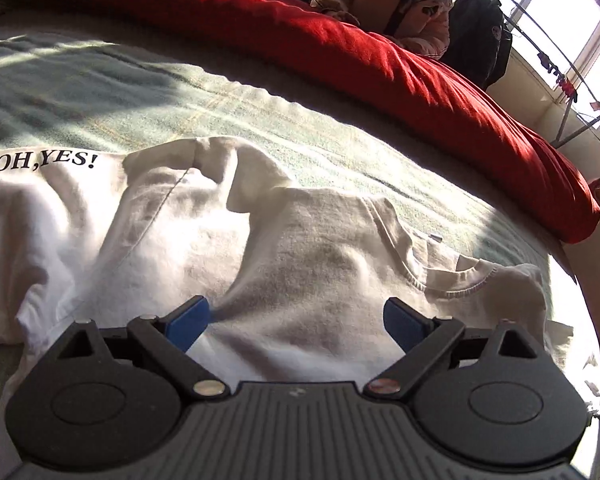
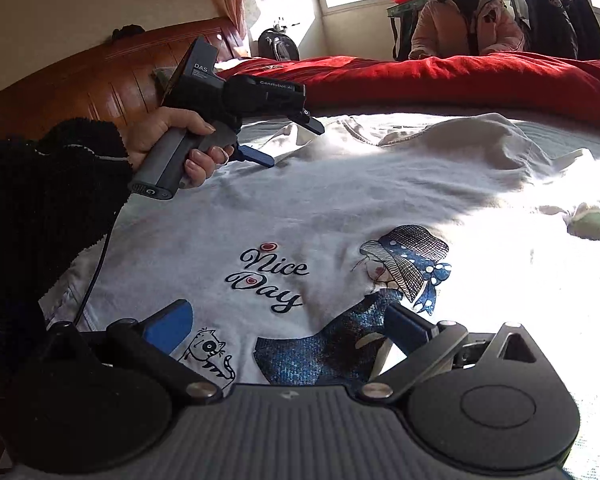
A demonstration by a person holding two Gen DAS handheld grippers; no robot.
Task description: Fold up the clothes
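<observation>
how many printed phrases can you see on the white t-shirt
2. "Nice Day" sits mid-chest beside the hat-girl graphic, ahead of the right gripper. "OH,YES!" is at the left wrist view's left edge. Folds may hide more.

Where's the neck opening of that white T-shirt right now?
In the left wrist view the collar lies right of centre on the white T-shirt, just beyond the left gripper, toward the red quilt.

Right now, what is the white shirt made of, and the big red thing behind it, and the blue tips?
The white T-shirt looks like soft matte cotton knit: it wrinkles, and the collar is ribbed. The red quilt seems puffy, slightly shiny woven cloth in thick folds. The blue pads on the right hand-held gripper look like smooth plastic or rubber; I can't tell which.
</observation>
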